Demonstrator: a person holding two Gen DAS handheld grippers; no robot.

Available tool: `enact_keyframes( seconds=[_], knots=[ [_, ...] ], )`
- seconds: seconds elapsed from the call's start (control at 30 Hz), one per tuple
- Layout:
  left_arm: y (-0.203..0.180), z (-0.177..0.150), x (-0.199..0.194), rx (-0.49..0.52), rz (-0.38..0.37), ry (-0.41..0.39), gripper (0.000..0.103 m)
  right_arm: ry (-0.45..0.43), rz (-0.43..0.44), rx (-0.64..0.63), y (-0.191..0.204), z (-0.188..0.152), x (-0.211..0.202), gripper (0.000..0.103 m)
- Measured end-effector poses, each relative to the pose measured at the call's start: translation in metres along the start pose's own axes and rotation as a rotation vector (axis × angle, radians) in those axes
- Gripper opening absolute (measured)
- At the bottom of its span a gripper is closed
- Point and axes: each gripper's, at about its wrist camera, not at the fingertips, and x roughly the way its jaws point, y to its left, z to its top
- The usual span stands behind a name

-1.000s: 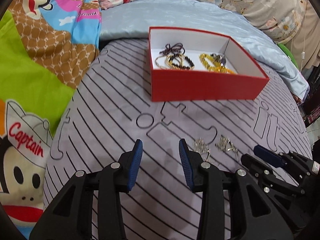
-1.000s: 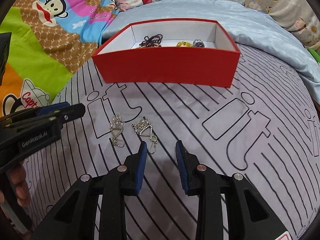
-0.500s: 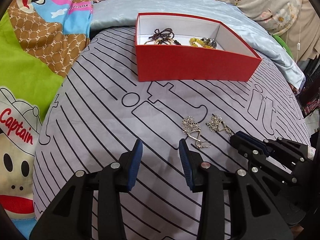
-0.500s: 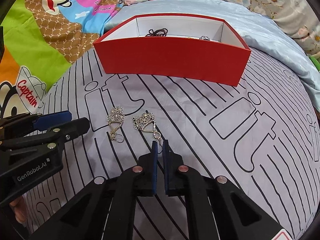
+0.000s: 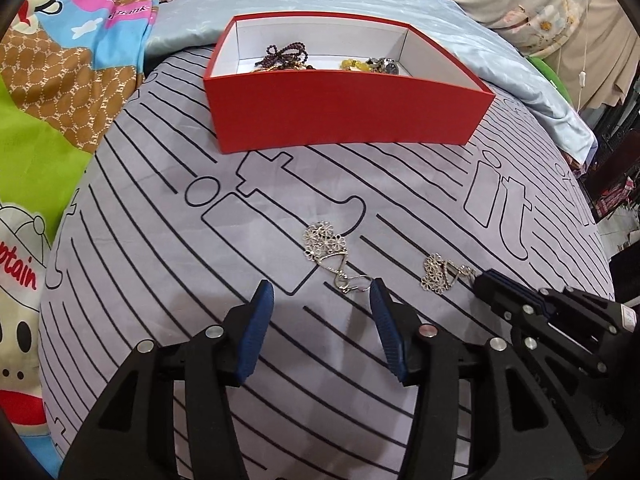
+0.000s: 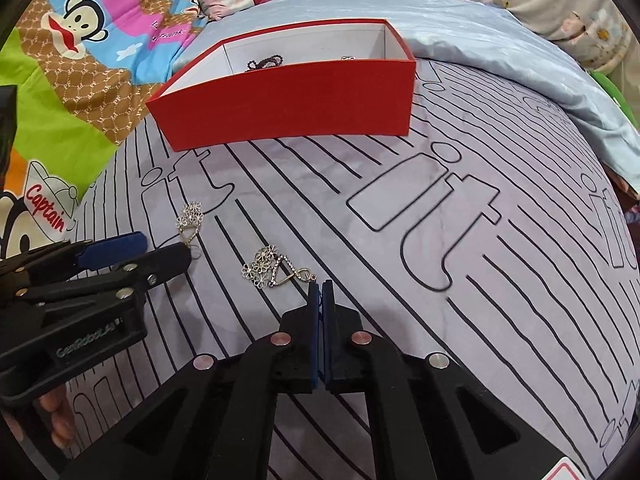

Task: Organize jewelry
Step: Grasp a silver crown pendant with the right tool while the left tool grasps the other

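Note:
Two silver flower earrings lie on the grey striped cloth. My left gripper [image 5: 322,292] is open, its right fingertip at the hook of the left earring [image 5: 326,246]. My right gripper [image 6: 320,286] is shut on the hook of the right earring [image 6: 272,266], which also shows in the left wrist view [image 5: 440,274]. That earring's body rests on the cloth. The red box [image 5: 340,116] with beads and bracelets inside stands beyond, also in the right wrist view [image 6: 288,100].
The grey striped cloth [image 5: 160,248] covers a rounded surface that falls away at its sides. A cartoon-print blanket [image 5: 48,92] lies to the left, a pale blue sheet [image 6: 500,40] behind the box. The left gripper's body [image 6: 80,280] sits left of the right gripper.
My right gripper has shut on the right earring's hook and dragged it right. My left gripper has opened wider and moved forward to the left earring.

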Motion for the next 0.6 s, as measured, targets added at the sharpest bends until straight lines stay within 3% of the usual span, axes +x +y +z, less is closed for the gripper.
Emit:
enact_keyframes(
  seconds=[0.23, 0.43, 0.6],
  knots=[
    [-0.0059, 0.0021, 0.0072, 0.02, 0.012, -0.009, 0.04, 0.003, 0.007, 0.013, -0.0035, -0.0033, -0.0013, 0.001],
    [-0.0069, 0.0035, 0.0087, 0.041, 0.026, -0.016, 0.011, 0.002, 0.005, 0.012, -0.0021, -0.0029, -0.0012, 0.001],
    [-0.0052, 0.0033, 0.0072, 0.04, 0.016, -0.013, 0.01, 0.007, 0.016, 0.021, -0.0027, -0.0027, -0.0012, 0.001]
  ],
)
